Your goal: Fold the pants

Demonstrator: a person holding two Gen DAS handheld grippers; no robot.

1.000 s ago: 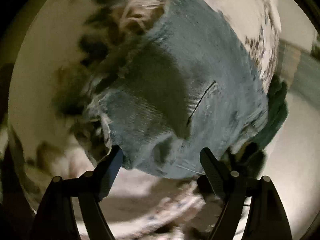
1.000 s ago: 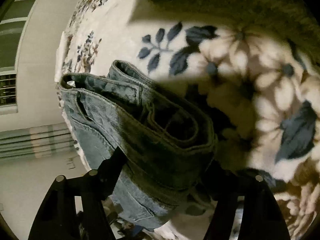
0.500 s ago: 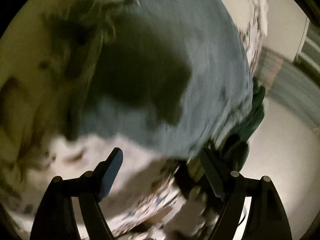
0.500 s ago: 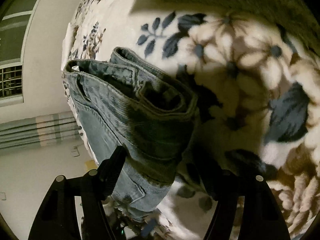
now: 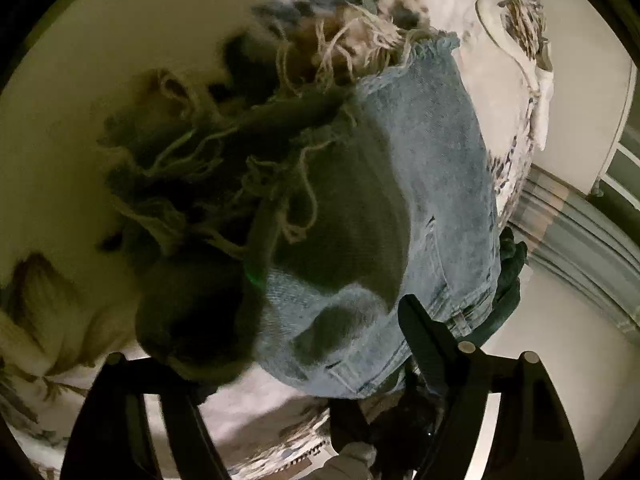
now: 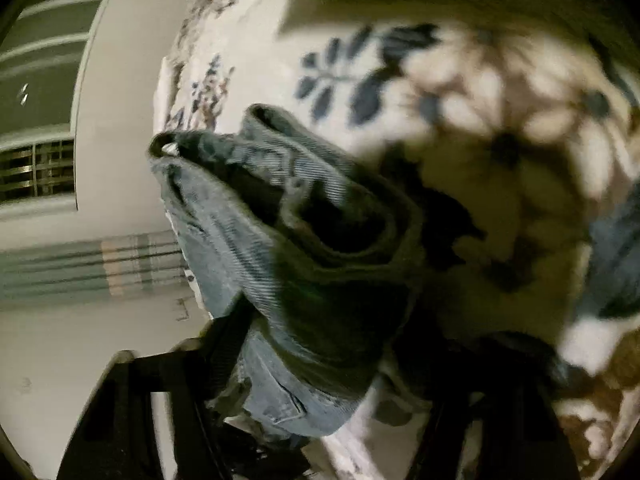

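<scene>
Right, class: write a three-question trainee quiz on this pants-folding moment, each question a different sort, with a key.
1. True or false: the jeans have a frayed hem.
2. The jeans lie on: A) a bare wooden table B) a floral blanket C) a tiled floor.
3. Fill in: in the right wrist view, the open end of the jeans faces the ____.

Key: 1 true; 2 B; 3 camera.
</scene>
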